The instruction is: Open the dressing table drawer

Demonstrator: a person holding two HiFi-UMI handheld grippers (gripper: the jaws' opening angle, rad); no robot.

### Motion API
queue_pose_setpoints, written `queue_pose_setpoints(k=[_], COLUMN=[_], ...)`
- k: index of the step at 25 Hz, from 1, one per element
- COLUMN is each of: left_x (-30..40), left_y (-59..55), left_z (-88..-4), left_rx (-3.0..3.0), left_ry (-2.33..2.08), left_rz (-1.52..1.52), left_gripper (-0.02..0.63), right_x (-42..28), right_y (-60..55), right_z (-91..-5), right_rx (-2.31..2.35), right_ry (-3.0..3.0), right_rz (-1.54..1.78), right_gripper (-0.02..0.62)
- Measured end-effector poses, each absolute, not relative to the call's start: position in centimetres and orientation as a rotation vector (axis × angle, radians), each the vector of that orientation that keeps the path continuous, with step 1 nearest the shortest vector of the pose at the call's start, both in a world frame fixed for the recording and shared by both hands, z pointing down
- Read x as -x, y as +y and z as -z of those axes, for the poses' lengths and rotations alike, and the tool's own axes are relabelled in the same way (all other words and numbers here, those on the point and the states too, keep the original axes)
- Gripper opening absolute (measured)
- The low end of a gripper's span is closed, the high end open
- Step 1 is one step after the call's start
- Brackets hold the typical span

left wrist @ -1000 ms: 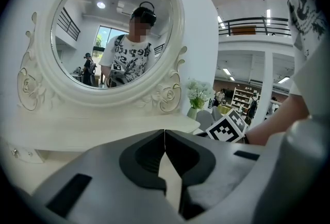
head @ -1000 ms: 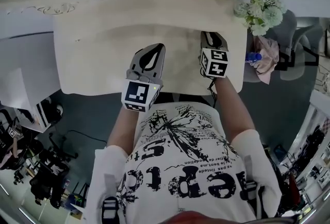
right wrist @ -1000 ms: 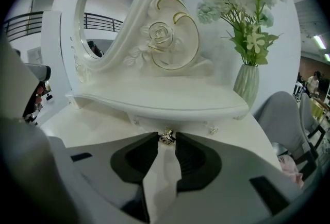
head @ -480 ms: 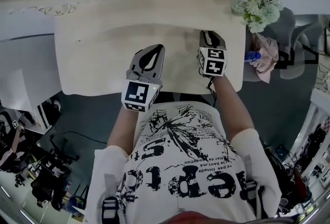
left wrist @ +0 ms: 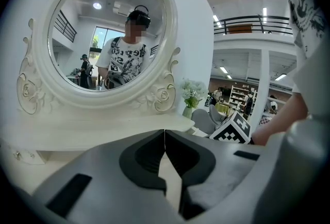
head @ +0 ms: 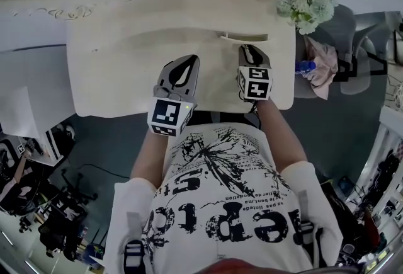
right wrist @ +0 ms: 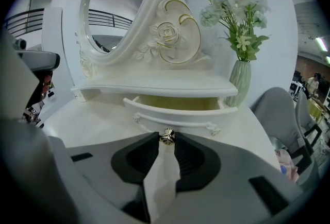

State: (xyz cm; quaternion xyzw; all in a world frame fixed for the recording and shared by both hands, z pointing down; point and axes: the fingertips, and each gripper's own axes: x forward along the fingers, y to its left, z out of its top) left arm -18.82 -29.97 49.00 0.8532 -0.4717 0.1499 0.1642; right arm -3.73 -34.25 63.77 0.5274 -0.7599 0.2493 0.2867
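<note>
Drawer point(right wrist: 178, 113), one, ajar, one knob point(right wrist: 166, 137) in right gripper point(right wrist: 166, 140)

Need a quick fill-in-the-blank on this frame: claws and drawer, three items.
1. The knob is clamped by the ____ claw.
2. The drawer stands partly ____.
3. The left claw is shut and holds ____.
Missing words: right; open; nothing.
Note: the right claw's jaws have just been closing, with the knob between them.
</note>
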Motion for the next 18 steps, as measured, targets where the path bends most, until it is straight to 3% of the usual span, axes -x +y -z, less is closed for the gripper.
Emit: queue_pose_setpoints(k=[18], left_x=[17.8], left_y=[-27.6], left_z=[-48.1], left_rx=[-2.459], left_ry=[-1.338], left_rz=[-0.43], left_gripper=[0.02], right_x=[2.6], right_y=[-29.6], right_z=[-63.8], right_rx=[-1.386], right_ry=[-2.014], right_rz=[-0.683], right_gripper=[0.106])
